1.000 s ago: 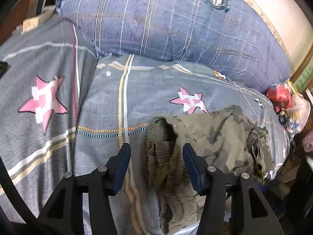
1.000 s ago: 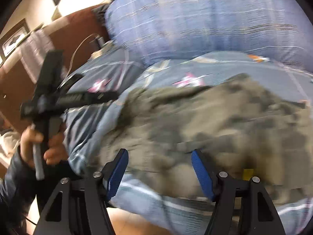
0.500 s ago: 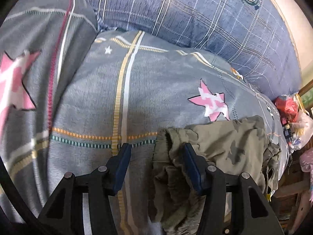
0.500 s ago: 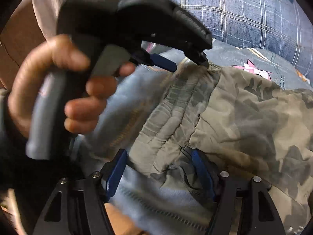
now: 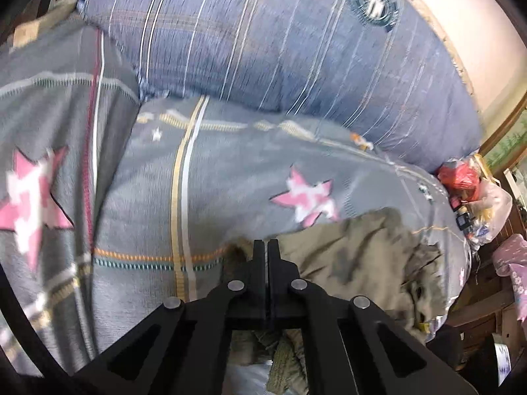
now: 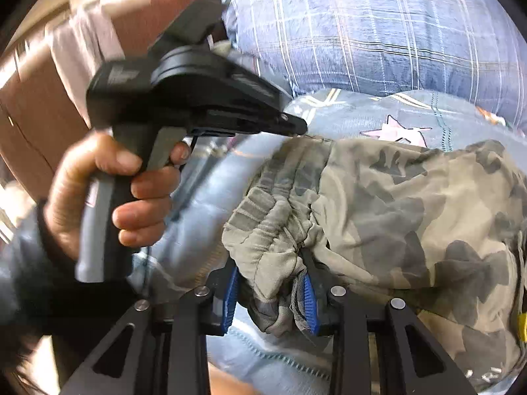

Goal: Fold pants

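While I look along the left wrist view, my left gripper (image 5: pixel 266 247) has its jaws closed tight together at the waistband edge of the camouflage pants (image 5: pixel 359 256); they have just been closing, and whether any cloth is pinched between them I cannot tell. The pants lie crumpled on the bed cover (image 5: pixel 204 204) with pink stars, near the bed's edge, below a big blue plaid pillow (image 5: pixel 263 39).

From the right wrist view, my right gripper (image 6: pixel 270 293) has just been closing, and its blue-padded jaws now stand narrow, pressing on a bunched fold of the pants' (image 6: pixel 395 204) ribbed waistband. A hand (image 6: pixel 112 191) squeezes the trigger of the left gripper (image 6: pixel 293 126), whose tip meets the waistband's far end.
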`<state>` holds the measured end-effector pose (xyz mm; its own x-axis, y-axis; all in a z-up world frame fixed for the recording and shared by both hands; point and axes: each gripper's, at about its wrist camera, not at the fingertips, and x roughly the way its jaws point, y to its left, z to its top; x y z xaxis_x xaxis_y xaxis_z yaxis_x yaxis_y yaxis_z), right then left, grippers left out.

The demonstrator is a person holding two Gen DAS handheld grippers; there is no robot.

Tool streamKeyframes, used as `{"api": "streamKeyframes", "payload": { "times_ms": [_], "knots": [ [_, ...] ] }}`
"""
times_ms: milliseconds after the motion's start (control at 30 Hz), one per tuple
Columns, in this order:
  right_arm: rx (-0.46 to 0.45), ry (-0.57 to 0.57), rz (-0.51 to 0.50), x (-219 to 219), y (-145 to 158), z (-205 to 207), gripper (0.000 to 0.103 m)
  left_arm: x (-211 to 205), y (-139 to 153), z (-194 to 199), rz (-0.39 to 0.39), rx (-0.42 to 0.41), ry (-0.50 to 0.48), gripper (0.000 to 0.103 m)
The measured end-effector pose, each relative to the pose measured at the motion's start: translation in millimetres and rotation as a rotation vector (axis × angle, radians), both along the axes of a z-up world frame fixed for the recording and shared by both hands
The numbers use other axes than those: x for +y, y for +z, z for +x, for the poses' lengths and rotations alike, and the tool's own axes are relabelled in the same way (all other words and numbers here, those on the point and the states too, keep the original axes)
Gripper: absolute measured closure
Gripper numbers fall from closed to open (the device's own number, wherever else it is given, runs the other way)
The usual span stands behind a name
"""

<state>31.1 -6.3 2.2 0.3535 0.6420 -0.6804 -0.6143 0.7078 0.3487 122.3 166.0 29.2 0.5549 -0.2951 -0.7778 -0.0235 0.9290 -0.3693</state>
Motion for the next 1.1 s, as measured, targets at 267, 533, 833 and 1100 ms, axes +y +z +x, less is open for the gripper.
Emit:
{"api": "streamKeyframes", "payload": {
  "times_ms": [267,533,833,1100],
  "knots": [
    [0.026,-0.04,0.053,-16.1,9.4,13.1,0.068,14.1,3.3,-16.0,0.032,0.032,0.064,0.099],
    [-0.032,-0.166,0.2,-31.5,61.8,58.9,0.068,43.4,-26.6,-24.9,-0.066,0.103,0.109,0.091],
    [0.054,-0.127,0.051,37.8,-11.5,73.3,0.067,54.2,-45.5,-18.7,-0.132,0.153,0.105,0.091],
    [0.001,-0.072,0.015,55.3,-18.8,60.3,0.041,50.6,-28.9,17.9,-0.089,0.109,0.007,0.052]
  ]
}}
